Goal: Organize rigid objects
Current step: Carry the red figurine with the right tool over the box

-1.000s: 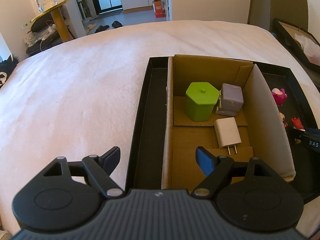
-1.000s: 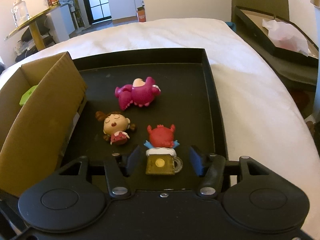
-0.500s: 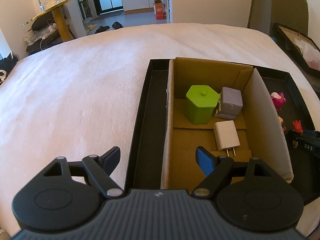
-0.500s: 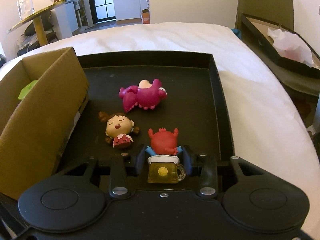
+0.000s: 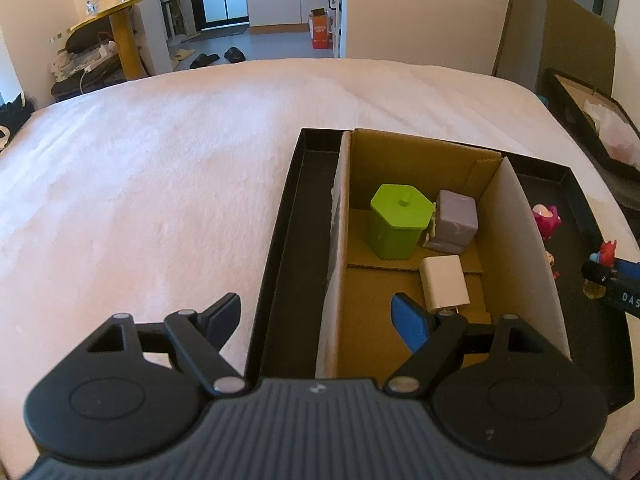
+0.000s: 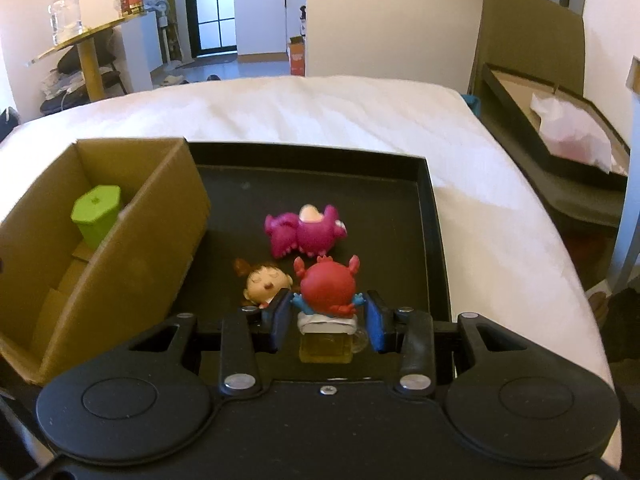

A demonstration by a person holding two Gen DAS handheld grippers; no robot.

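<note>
My right gripper (image 6: 328,322) is shut on a red crab figure (image 6: 328,292) that stands on a yellow mug base, holding it just above the black tray (image 6: 428,240). A pink figure (image 6: 306,234) and a girl figure (image 6: 264,284) lie on the tray floor beyond it. In the left wrist view my left gripper (image 5: 316,320) hangs open and empty over the tray's left side and the near end of the cardboard box (image 5: 528,256). Inside the box are a green lidded container (image 5: 400,220), a grey-purple cube (image 5: 456,220) and a white charger (image 5: 444,282).
The tray lies on a white bedspread (image 5: 160,200) with a wide bare stretch to its left. A dark open case with white paper (image 6: 568,136) stands past the bed's right edge. A round yellow table (image 5: 116,4) with a glass jar stands far left.
The right gripper's fingers closed on the red crab figure and raised it off the tray floor. The left gripper has hardly shifted.
</note>
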